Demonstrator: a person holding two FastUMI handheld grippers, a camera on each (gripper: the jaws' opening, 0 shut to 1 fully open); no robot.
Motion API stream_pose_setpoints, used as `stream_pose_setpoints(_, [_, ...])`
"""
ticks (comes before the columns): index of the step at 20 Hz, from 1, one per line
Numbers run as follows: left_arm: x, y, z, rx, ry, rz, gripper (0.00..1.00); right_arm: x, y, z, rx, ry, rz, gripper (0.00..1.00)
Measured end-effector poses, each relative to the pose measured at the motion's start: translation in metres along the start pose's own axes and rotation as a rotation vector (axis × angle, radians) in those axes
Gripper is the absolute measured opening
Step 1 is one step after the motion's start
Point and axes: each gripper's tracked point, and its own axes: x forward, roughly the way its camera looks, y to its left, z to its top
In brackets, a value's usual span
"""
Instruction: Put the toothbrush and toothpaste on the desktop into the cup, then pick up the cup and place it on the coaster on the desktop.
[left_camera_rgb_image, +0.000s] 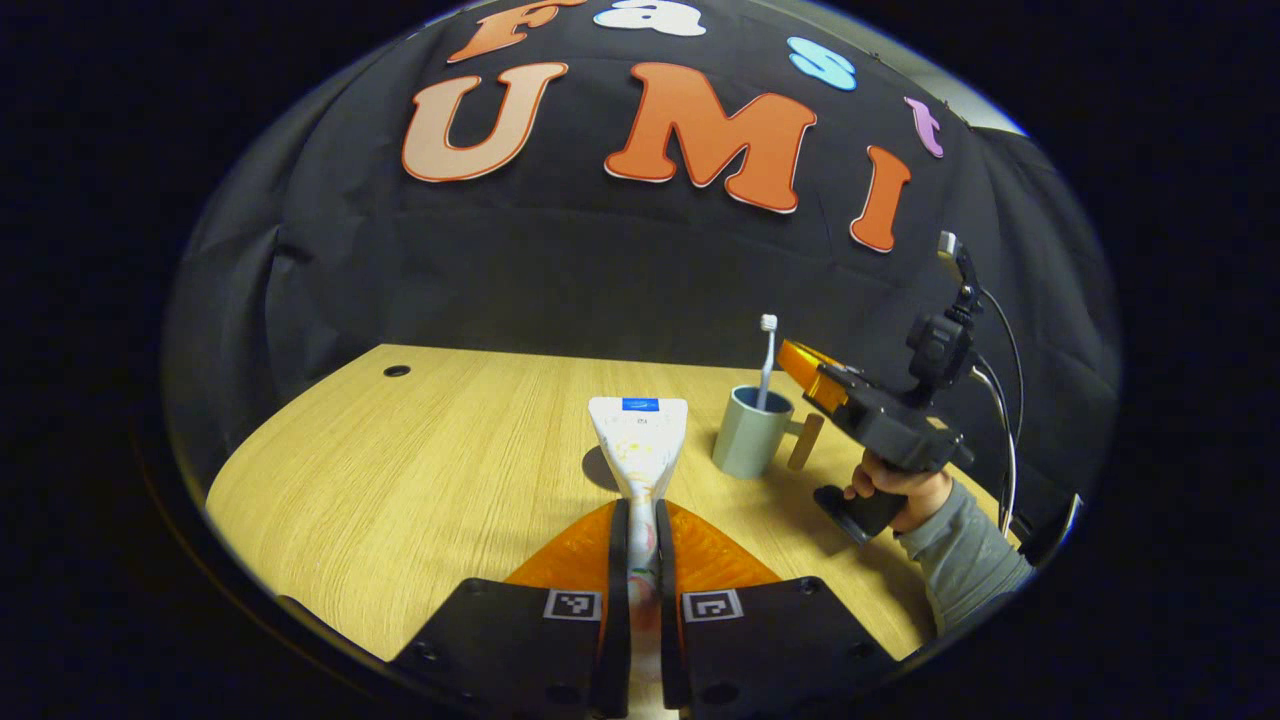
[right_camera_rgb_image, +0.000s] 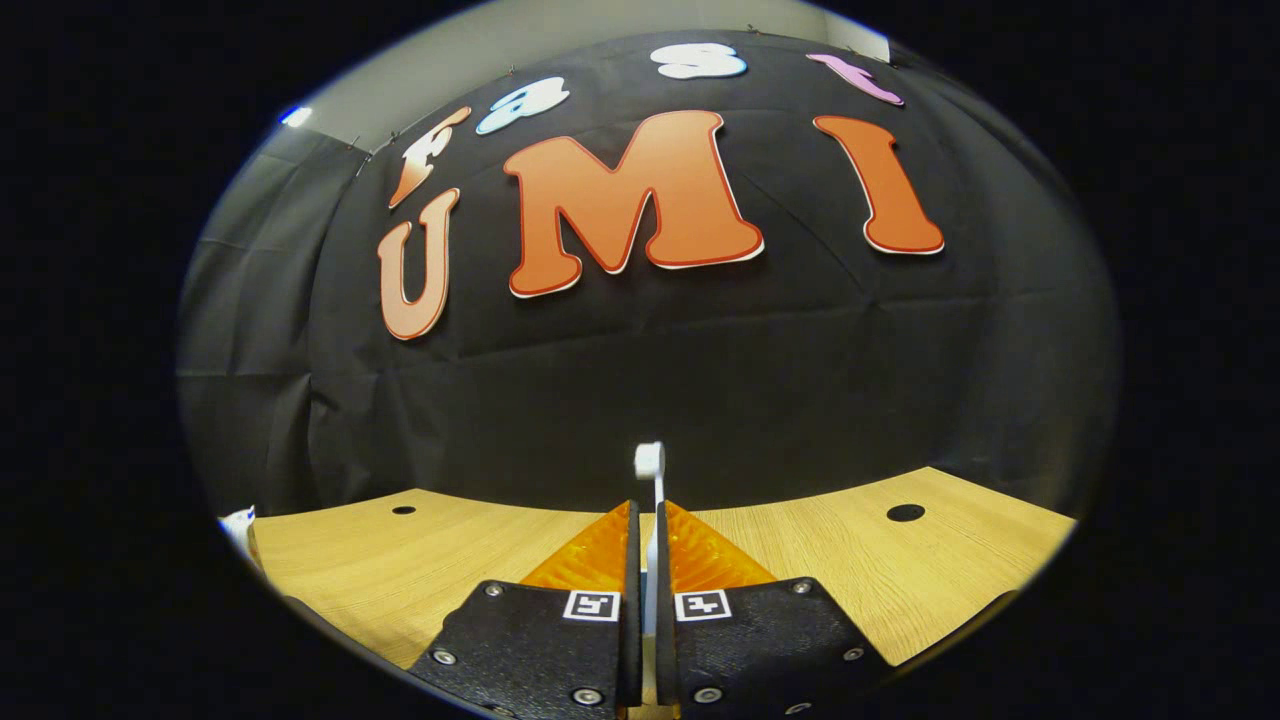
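My left gripper (left_camera_rgb_image: 640, 510) is shut on a white toothpaste tube (left_camera_rgb_image: 640, 440), held above the desk with its flat blue-marked end pointing away. To its right, a grey-green cup (left_camera_rgb_image: 745, 445) with a wooden handle stands upright on the wooden desk (left_camera_rgb_image: 400, 470). A white toothbrush (left_camera_rgb_image: 766, 360) stands in the cup, head up. My right gripper (left_camera_rgb_image: 795, 362), held by a hand (left_camera_rgb_image: 900, 495), reaches the brush from the right. In the right gripper view the right gripper (right_camera_rgb_image: 648, 515) is shut on the toothbrush (right_camera_rgb_image: 650, 470), whose head rises past the fingertips.
The desk has a round cable hole at the far left (left_camera_rgb_image: 397, 371) and two more in the right gripper view (right_camera_rgb_image: 905, 512) (right_camera_rgb_image: 404, 510). The black cloth wall stands close behind the desk. A grey sleeve (left_camera_rgb_image: 960, 560) lies over the desk's right edge.
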Motion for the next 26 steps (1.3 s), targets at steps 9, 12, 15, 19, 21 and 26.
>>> stream_pose_setpoints(9, [0.080, -0.006, 0.055, -0.029, -0.114, -0.099, 0.15, -0.064, -0.016, 0.000, -0.018, 0.064, 0.020, 0.25])
stream_pose_setpoints(12, [0.118, -0.010, 0.072, -0.041, -0.140, -0.138, 0.15, -0.091, -0.022, -0.003, -0.019, 0.079, 0.012, 0.34])
stream_pose_setpoints(15, [0.154, -0.028, 0.089, -0.061, -0.189, -0.153, 0.15, -0.104, -0.039, 0.000, -0.022, 0.051, -0.016, 0.40])
stream_pose_setpoints(19, [0.170, -0.039, 0.101, -0.115, -0.228, -0.185, 0.15, -0.128, -0.053, 0.004, -0.014, 0.050, -0.030, 0.54])
stream_pose_setpoints(21, [0.181, -0.043, 0.104, -0.126, -0.249, -0.195, 0.16, -0.136, -0.062, 0.005, -0.020, 0.047, -0.047, 0.59])
stream_pose_setpoints(26, [0.208, -0.058, 0.113, -0.138, -0.296, -0.213, 0.16, -0.159, -0.071, -0.001, -0.033, 0.054, -0.064, 0.68])
